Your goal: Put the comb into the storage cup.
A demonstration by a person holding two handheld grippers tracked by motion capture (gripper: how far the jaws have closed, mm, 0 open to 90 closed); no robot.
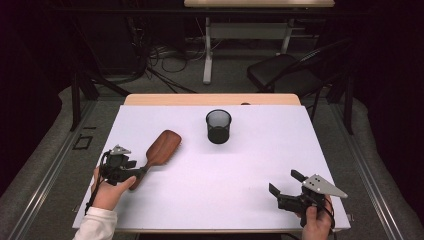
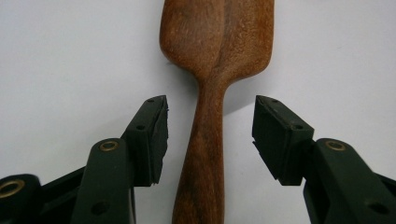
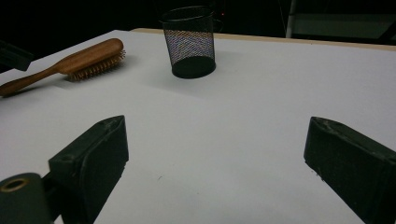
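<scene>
Two hand-held grippers at the near edge of a white table, one astride a hairbrush handle.

By the near right corner the right gripper sits low over the table with its jaws spread wide and nothing between them. Near the near left corner the left gripper has its jaws parted on either side of the wooden hairbrush handle, a clear gap showing on both sides, so neither pad touches the wood. The brush lies bristles-down on the left half of the table, its head angled toward the far side. Beyond it, near the middle of the far edge, a black mesh cup stands upright, well apart from the brush.
</scene>
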